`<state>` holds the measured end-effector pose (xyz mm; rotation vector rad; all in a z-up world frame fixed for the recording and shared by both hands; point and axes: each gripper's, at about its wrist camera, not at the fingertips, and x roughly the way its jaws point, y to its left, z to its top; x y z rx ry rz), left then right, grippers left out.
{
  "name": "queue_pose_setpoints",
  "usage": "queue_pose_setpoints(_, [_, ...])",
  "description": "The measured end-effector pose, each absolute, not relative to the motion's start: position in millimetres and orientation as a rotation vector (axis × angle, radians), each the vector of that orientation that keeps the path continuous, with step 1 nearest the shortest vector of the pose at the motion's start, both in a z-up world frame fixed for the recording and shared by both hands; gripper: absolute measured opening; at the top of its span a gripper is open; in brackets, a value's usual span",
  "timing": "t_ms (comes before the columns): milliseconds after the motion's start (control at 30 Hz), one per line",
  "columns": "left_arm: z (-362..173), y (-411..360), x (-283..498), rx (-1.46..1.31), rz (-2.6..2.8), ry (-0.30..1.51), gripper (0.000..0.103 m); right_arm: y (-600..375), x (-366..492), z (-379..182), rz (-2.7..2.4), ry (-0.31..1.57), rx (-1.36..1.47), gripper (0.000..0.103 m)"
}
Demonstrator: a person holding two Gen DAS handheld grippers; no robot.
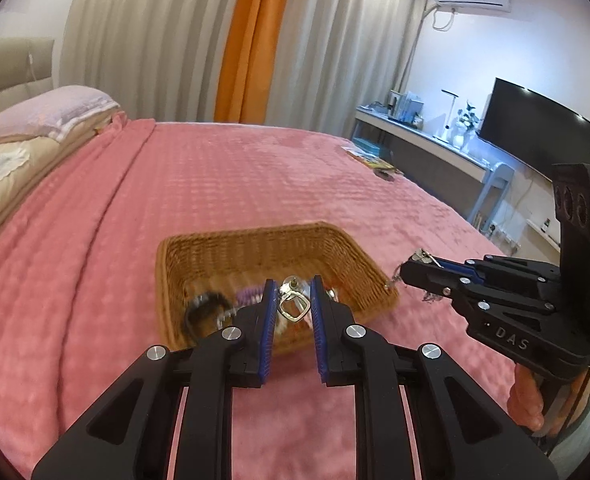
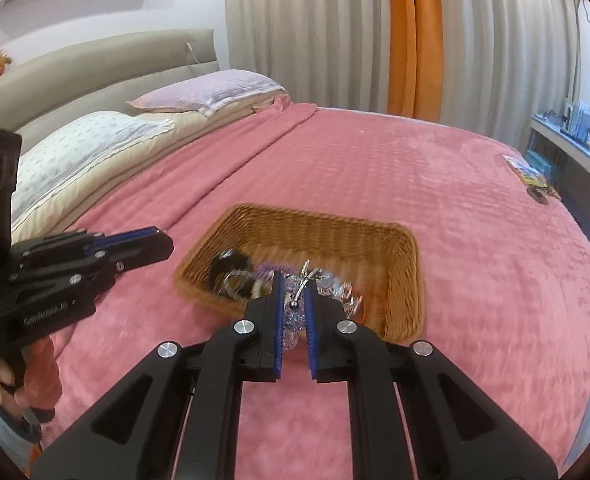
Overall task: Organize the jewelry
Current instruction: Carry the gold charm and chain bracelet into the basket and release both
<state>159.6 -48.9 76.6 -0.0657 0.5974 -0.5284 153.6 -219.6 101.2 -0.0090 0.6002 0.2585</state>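
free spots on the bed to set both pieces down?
Bare pink blanket between the basket and the pillows, also right of the basket. Far half of the basket is empty; its near end is crowded with jewelry. Clutter sits at the bed's far right edge.

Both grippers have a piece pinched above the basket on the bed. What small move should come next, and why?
Probably carry both pieces sideways, clear of the basket, and lay them apart on the blanket. The left gripper is shut on a silver clasp piece, the right gripper on a thin silver piece; the rest lies tangled in the basket.
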Motion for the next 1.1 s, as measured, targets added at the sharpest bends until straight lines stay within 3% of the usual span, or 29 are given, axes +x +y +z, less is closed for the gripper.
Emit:
queue_pose_setpoints(333, [25.9, -64.3, 245.5, -0.107, -0.473, 0.715, 0.015, -233.2, 255.6, 44.7, 0.246, 0.749, 0.090, 0.008])
queue_pose_setpoints(600, [-4.5, -74.7, 266.7, -0.111, -0.472, 0.792, 0.016, -231.0, 286.1, 11.9, 0.249, 0.853, 0.115, 0.008])
queue_pose_setpoints(667, [-5.3, -73.2, 266.6, -0.123, -0.491, 0.804, 0.025, -234.3, 285.6, 9.7, 0.257, 0.878, 0.133, 0.011])
queue_pose_setpoints(733, [-1.5, -70.7, 262.1, -0.119, -0.487, 0.795, 0.046, -238.0, 282.5, 10.3, 0.270, 0.896, 0.154, 0.022])
queue_pose_setpoints(867, [11.6, -63.0, 247.7, -0.131, -0.511, 0.774, 0.052, -248.7, 261.6, 27.3, 0.271, 0.860, 0.194, 0.047])
queue_pose_setpoints(933, [22.0, -55.3, 234.6, -0.145, -0.507, 0.760, 0.065, -252.4, 248.5, 38.8, 0.275, 0.841, 0.202, 0.048])
queue_pose_setpoints(1100, [56.3, -40.9, 192.9, -0.150, -0.503, 0.678, 0.071, -253.4, 194.5, 76.7, 0.287, 0.745, 0.198, 0.048])
